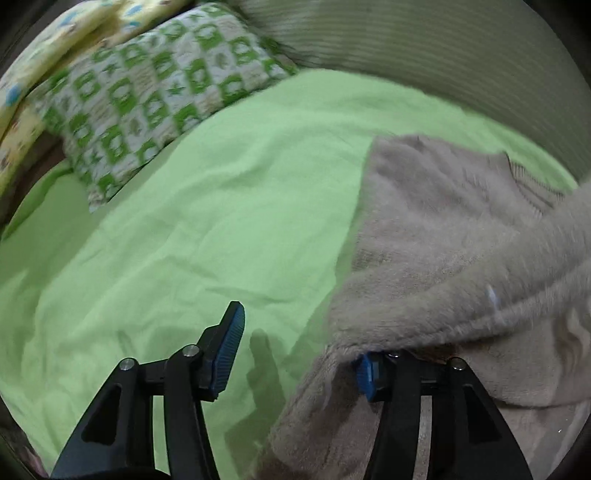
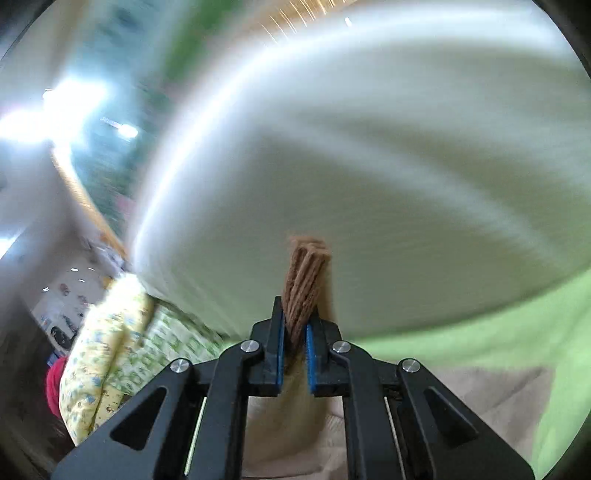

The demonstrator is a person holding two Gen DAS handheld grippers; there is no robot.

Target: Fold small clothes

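Two views are all we have, and neither gives us a brand, label or any writing that we can read; a small pale tag-like speck on the sweater is too blurred to make out. In the left wrist view we see the fuzzy beige sweater (image 1: 443, 236) spread on the green bedsheet (image 1: 207, 206), covering the right half of the view and running out of it at the right and bottom edges. Our left gripper (image 1: 295, 350) has its jaws spread wide apart: one blue pad stands bare over the sheet, while the other is almost buried under a fold of the sweater, so we cannot tell how far it reaches beneath. A green-and-white patterned pillow (image 1: 147, 96) lies at the upper left, beside a yellow printed quilt (image 1: 74, 33) cut off by the rim. In the right wrist view our right gripper (image 2: 294, 328) has its jaws clenched on a bunched ribbed brown edge of the sweater, which sticks up between the pads. Everything behind it is heavily smeared.
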